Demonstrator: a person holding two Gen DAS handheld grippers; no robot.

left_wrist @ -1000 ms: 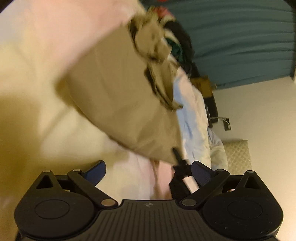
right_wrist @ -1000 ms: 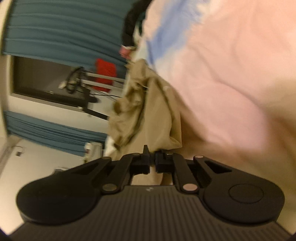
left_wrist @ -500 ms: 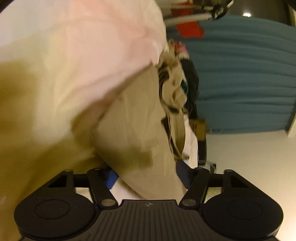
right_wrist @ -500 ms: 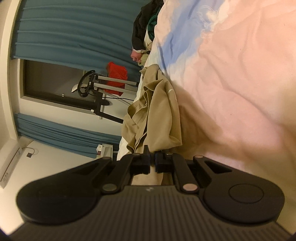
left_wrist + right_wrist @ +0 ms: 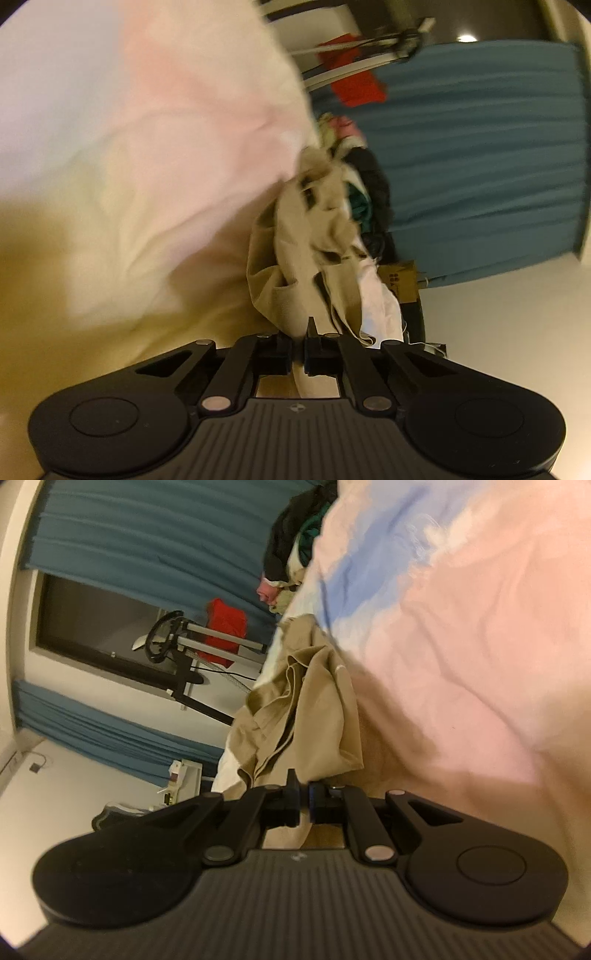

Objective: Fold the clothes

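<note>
On the bed, along its edge: one khaki garment [image 5: 310,258], bunched and hanging in loose folds between the two grippers. Cloth looks light, limp, thin cotton-like; judged not fragile and not slippery, though it will sag and twist wherever unsupported. Best taken at hems or corners, one in each gripper, so the panel can be drawn flat; a pinch in the middle would only gather it.

Left gripper [image 5: 299,350]: jaws clenched on a fold of the khaki cloth. Right gripper [image 5: 303,806]: jaws clenched on another edge of the same garment [image 5: 306,716].

Bedding: pale pink duvet [image 5: 147,129] under and beside the garment; the right view alone shows its blue patch [image 5: 354,587].

Left view only: a white cloth [image 5: 380,306] just beside the garment and a cardboard box [image 5: 400,282] near the teal curtain [image 5: 480,147].

Right view only: a dark window [image 5: 92,616] and a stand with a wheel-shaped part [image 5: 162,642].

Both views: a pile of dark clothes [image 5: 373,184] beyond the garment and a red item [image 5: 225,624].
</note>
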